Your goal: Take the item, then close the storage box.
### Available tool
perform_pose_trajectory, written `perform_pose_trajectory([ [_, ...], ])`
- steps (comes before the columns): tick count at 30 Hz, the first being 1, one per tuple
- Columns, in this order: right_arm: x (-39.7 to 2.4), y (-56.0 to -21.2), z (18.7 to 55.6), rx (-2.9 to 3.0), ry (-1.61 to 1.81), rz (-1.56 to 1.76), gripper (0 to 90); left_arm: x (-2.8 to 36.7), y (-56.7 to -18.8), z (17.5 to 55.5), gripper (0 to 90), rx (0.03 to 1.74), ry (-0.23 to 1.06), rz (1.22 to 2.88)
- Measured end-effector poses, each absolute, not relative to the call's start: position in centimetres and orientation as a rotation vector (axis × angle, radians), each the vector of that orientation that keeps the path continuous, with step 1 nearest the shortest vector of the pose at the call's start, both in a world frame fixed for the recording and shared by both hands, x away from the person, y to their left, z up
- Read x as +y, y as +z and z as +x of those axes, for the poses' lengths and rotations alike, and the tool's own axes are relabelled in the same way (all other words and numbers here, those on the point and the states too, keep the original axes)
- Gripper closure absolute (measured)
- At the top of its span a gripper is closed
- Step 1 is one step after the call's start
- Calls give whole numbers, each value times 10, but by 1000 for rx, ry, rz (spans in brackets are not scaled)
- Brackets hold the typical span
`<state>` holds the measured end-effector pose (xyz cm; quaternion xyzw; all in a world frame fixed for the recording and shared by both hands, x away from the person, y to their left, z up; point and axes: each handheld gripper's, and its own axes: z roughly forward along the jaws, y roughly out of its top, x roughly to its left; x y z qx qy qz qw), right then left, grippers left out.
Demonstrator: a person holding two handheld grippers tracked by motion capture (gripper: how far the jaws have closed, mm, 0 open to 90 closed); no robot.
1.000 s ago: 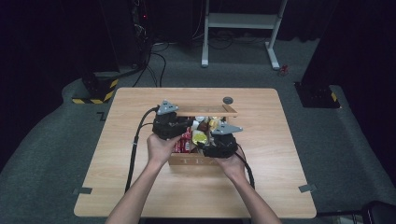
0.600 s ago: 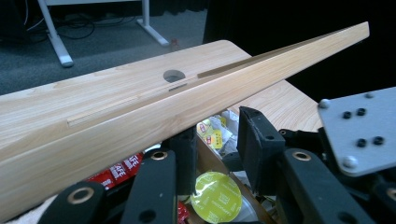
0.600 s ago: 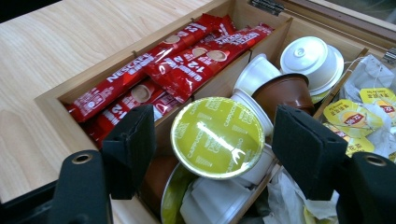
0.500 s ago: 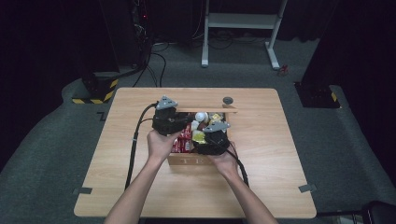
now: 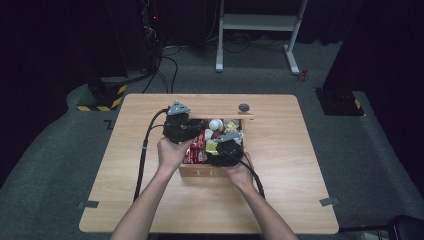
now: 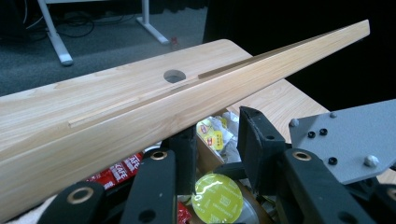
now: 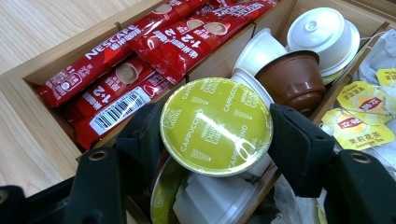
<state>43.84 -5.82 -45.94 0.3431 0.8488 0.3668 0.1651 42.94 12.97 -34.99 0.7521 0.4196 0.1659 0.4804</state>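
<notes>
A wooden box [image 5: 210, 170] with compartments sits mid-table, and its lid [image 5: 215, 116] stands raised along the back. My right gripper [image 7: 216, 135] is shut on a coffee capsule [image 7: 205, 112] with a yellow-green foil top, just above the capsule compartment; that capsule [image 6: 217, 198] hangs below the grey plate in the left gripper view. My left gripper [image 6: 217, 135] is at the box's back left corner [image 5: 182, 127], under the lid [image 6: 187, 112]. Its jaws stand apart with nothing pressed between them.
Red coffee sachets [image 7: 140, 60] fill the left compartment. A brown capsule [image 7: 292, 77] and white capsules [image 7: 322, 30] lie in the middle one, yellow tea bags [image 7: 359, 126] in the right. The table [image 5: 150, 200] has a round hole [image 5: 244, 107] behind the box.
My right gripper has shifted a little left and down over the box with the capsule in it. The left gripper and the lid have stayed put.
</notes>
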Motion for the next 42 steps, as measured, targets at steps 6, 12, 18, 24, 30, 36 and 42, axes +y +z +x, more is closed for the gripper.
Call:
perform_pose_trajectory([
  [6, -60, -457, 436, 2398, 1064, 989, 376, 129, -350, 429, 677, 1025, 402, 1837],
  [12, -72, -447, 433, 2356, 1120, 996, 377, 129, -350, 429, 677, 1023, 406, 1837],
  [18, -85, -438, 430, 2316, 1164, 1020, 377, 130, -351, 428, 678, 1018, 415, 1841],
  [24, -94, -435, 429, 2305, 1183, 1044, 377, 129, -352, 426, 679, 1017, 405, 1853],
  [30, -106, -430, 427, 2280, 1220, 1065, 377, 129, -352, 427, 683, 1021, 405, 1854],
  [36, -125, -426, 427, 2250, 1220, 1096, 377, 129, -351, 428, 686, 1019, 411, 1847],
  [42, -132, -424, 426, 2236, 1217, 1098, 377, 129, -352, 427, 688, 1019, 405, 1846],
])
